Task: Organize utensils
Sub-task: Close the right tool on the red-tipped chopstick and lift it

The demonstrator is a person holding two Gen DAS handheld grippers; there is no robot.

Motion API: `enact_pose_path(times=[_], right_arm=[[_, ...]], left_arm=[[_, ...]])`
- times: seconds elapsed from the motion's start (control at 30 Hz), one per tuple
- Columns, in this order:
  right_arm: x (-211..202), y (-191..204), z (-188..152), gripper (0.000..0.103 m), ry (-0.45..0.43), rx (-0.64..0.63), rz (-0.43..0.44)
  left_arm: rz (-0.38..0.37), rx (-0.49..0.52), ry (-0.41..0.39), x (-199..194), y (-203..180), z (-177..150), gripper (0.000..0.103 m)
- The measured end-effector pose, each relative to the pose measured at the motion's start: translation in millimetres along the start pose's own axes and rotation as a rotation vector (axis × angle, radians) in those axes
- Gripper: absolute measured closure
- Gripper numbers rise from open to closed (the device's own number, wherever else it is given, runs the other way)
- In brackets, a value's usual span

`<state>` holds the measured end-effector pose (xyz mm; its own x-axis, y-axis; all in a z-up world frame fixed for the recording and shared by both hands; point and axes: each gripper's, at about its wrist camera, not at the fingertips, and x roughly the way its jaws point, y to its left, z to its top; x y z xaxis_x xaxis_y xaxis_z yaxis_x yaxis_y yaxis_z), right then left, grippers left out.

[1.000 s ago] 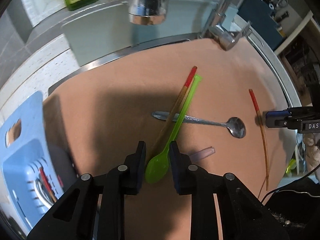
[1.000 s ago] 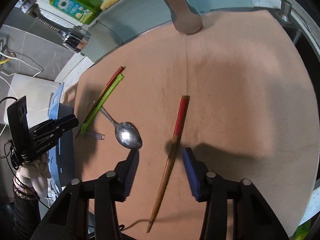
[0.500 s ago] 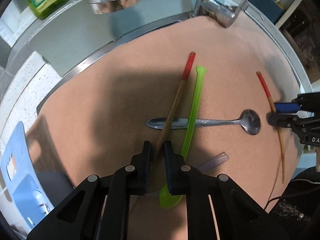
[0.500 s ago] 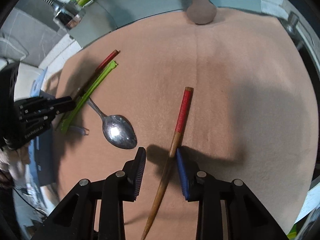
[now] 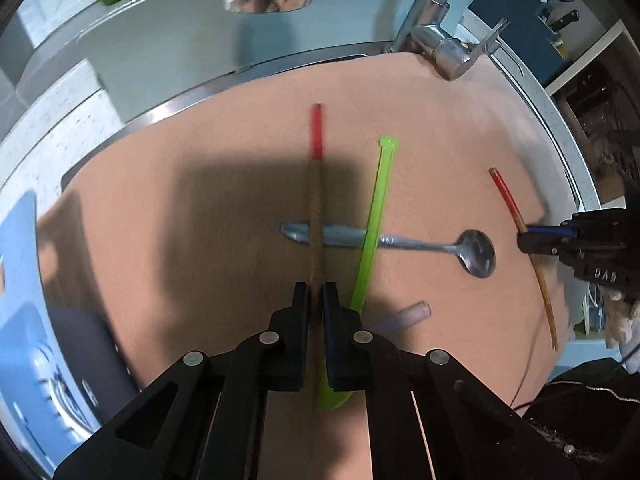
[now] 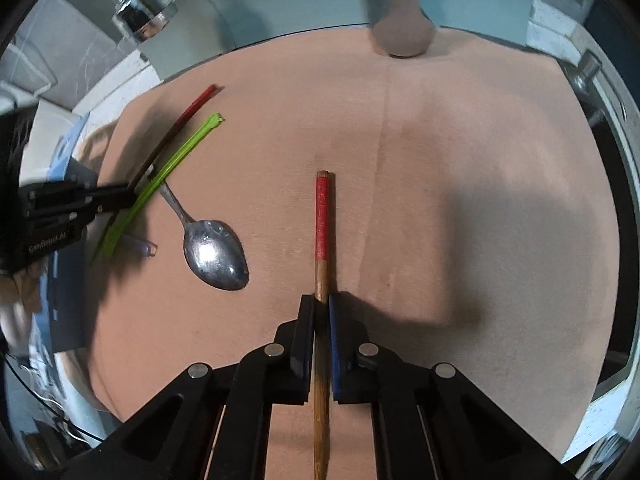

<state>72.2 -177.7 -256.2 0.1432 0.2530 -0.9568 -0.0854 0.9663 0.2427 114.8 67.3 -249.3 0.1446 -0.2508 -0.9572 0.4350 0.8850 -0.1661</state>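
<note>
One red-tipped chopstick [image 5: 315, 216] is clamped between the left tongs [image 5: 315, 300], low in the centre of the left wrist view; the other chopstick [image 6: 322, 240] is clamped likewise in the right tongs [image 6: 320, 312]. The green spoon [image 5: 374, 232], the metal spoon [image 5: 476, 254] and a small clear tube [image 5: 408, 314] are left lying on the brown worktop [image 6: 460, 160]. A blue basket [image 5: 28, 352] is seen at lower left; most sorting appears undone.
</note>
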Motion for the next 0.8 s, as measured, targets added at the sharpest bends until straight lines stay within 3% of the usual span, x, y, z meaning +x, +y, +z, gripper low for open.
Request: enact_pose_path(times=[0.1,0.3,0.4,0.6,0.8], right_arm=[[0.2,-5.9,-0.3,0.097,0.007,0.037,0.029],[1.3,6.0,1.8,0.097,0.006,-0.003,-0.007],[0.2,2.6,-0.6,0.097,-0.005,0.009,0.012],[-0.6,-17.7,-5.2,0.097,-0.014,0.131,0.128],[0.1,-23.4,-6.7,0.097,-0.022,0.159,0.151]], left_arm=[[0.016,-0.019,0.008,5.2,-2.0,-2.2,0.097],[0.046,-0.023,-0.028,8.9,-5.6,13.9,0.097],[0.028,-0.052,-0.042,8.0,-3.3,14.3,0.097],[-0.047,-0.119,-0.082,-6.5,1.2,-4.4,0.097],[-0.047,-0.141,-0.086,-2.9,-13.2,-16.5,0.097]])
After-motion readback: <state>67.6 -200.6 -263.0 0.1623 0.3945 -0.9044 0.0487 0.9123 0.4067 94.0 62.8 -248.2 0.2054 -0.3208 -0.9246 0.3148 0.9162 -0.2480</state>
